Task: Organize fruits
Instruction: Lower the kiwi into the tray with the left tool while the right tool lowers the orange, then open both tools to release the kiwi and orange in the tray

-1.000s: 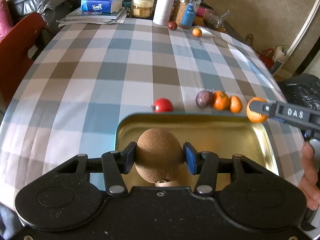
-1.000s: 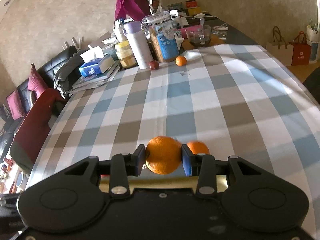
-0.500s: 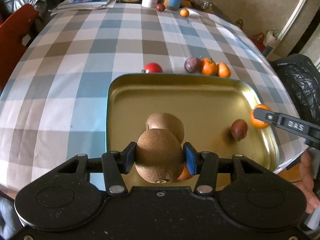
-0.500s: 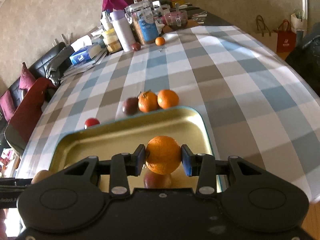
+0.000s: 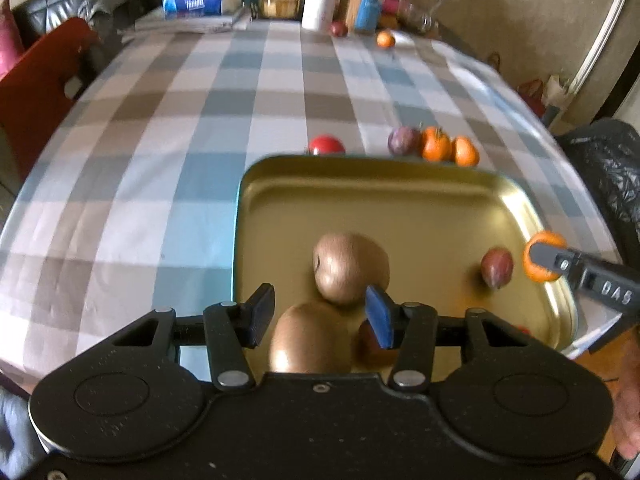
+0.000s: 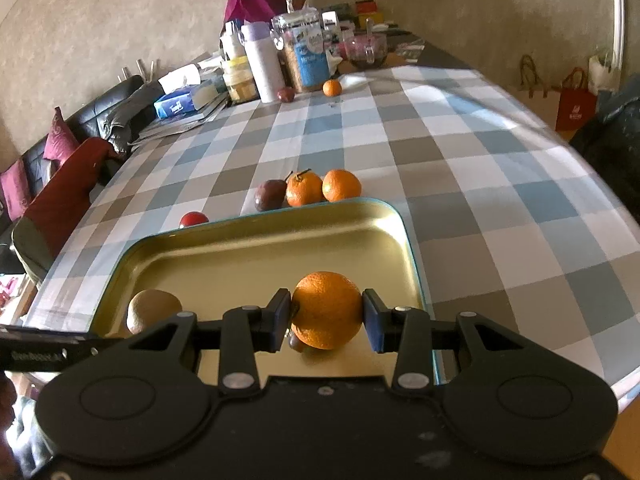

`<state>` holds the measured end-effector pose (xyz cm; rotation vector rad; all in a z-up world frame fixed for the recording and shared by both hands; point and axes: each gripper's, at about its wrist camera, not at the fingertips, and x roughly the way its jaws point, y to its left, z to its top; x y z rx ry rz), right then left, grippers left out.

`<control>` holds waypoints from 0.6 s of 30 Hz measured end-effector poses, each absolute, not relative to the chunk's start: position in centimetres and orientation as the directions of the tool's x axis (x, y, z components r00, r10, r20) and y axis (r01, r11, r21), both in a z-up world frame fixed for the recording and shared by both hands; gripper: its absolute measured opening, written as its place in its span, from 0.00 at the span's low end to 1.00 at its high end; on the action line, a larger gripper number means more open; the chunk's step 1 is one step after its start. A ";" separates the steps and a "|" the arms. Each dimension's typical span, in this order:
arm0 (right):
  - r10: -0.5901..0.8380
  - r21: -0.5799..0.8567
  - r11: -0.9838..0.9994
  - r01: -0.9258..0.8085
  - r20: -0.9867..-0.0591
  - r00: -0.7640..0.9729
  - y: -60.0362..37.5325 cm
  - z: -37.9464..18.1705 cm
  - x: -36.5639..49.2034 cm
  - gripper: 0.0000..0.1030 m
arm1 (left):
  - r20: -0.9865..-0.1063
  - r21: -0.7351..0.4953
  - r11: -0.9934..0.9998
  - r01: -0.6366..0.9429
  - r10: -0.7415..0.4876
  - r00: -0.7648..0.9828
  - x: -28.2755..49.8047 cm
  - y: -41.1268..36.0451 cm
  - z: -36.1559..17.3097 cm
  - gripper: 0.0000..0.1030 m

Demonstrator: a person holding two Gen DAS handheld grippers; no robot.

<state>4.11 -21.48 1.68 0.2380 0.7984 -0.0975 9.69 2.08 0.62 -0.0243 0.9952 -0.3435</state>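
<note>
Fruits are split between the gold tray point(image 5: 400, 200) and the checked bench point(image 5: 160, 160).

Left tongs point(image 5: 320, 312): jaws stand apart, with nothing clamped. A brown kiwi point(image 5: 310, 340) sits low between them, clear of both pads; whether it has settled on the tray floor cannot be told.

Right tongs point(image 6: 326, 318): clamped on an orange point(image 6: 326, 310), held above the near right part of the tray.

Step in hand, as judged: depositing fruit into the tray.
- Lower the orange close to the tray floor before parting the jaws. Round fruit will likely roll on smooth metal.
- Choose a bare patch. A small dark fruit point(image 6: 295, 342) lies just under the orange, so release beside it, not on it.
- Lift the left tongs straight up to avoid nudging the kiwis.

Tray contents:
- a second kiwi point(image 5: 350, 268), just beyond the first
- a reddish plum-like fruit point(image 5: 497, 268) near the right wall
- an orange-toned fruit by the right pad of the left tongs, blurred, identity uncertain

Outstanding on the bench beyond the tray's far rim:
- a red fruit point(image 5: 326, 145)
- a purple plum point(image 5: 402, 141)
- two mandarins point(image 5: 450, 148), side by side

Two more small fruits point(image 6: 308, 91) lie far off beside the jars.
</note>
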 end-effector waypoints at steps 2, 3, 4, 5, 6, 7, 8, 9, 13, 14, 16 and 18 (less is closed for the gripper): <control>0.014 0.179 0.970 0.167 -0.719 0.694 -21.4 1.6 4.3 0.40 | -0.814 -0.188 0.945 0.268 -0.302 0.496 9.9 2.1 0.7 0.55; 0.017 0.178 0.971 0.159 -0.719 0.695 -21.3 1.6 4.3 0.40 | -0.815 -0.193 0.944 0.266 -0.306 0.492 10.1 2.1 0.7 0.55; 0.015 0.173 0.972 0.156 -0.714 0.700 -21.1 1.6 4.3 0.39 | -0.817 -0.196 0.945 0.263 -0.306 0.489 10.2 2.1 0.5 0.55; 0.007 0.164 0.974 0.155 -0.707 0.707 -21.0 1.8 4.2 0.39 | -0.819 -0.198 0.946 0.259 -0.304 0.486 10.3 2.0 0.4 0.55; -0.001 0.155 0.976 0.153 -0.700 0.714 -20.9 1.9 4.1 0.39 | -0.822 -0.198 0.946 0.256 -0.302 0.482 10.4 2.0 0.3 0.55; -0.014 0.139 0.979 0.152 -0.691 0.723 -20.7 2.0 4.0 0.39 | -0.827 -0.198 0.947 0.253 -0.300 0.476 10.5 2.0 0.1 0.55; -0.025 0.127 0.980 0.152 -0.683 0.730 -20.6 2.2 3.9 0.39 | -0.832 -0.199 0.948 0.249 -0.297 0.469 10.6 1.9 -0.1 0.55; -0.031 0.119 0.981 0.151 -0.678 0.735 -20.5 2.2 3.8 0.39 | -0.837 -0.201 0.949 0.244 -0.296 0.460 10.7 2.0 -0.3 0.55; -0.021 0.125 0.982 0.145 -0.685 0.728 -20.6 2.0 4.1 0.39 | -0.842 -0.200 0.953 0.228 -0.286 0.457 10.9 2.2 -0.6 0.56; -0.016 0.130 0.981 0.145 -0.689 0.724 -20.6 1.9 4.2 0.39 | -0.842 -0.205 0.953 0.225 -0.288 0.456 11.0 2.3 -0.6 0.56; -0.010 0.140 0.979 0.149 -0.694 0.719 -20.7 1.8 4.2 0.39 | -0.840 -0.206 0.953 0.222 -0.289 0.459 11.2 2.4 -0.4 0.56; -0.007 0.149 0.977 0.155 -0.702 0.713 -20.9 1.6 4.4 0.39 | -0.837 -0.197 0.956 0.218 -0.279 0.470 11.5 2.4 -0.2 0.56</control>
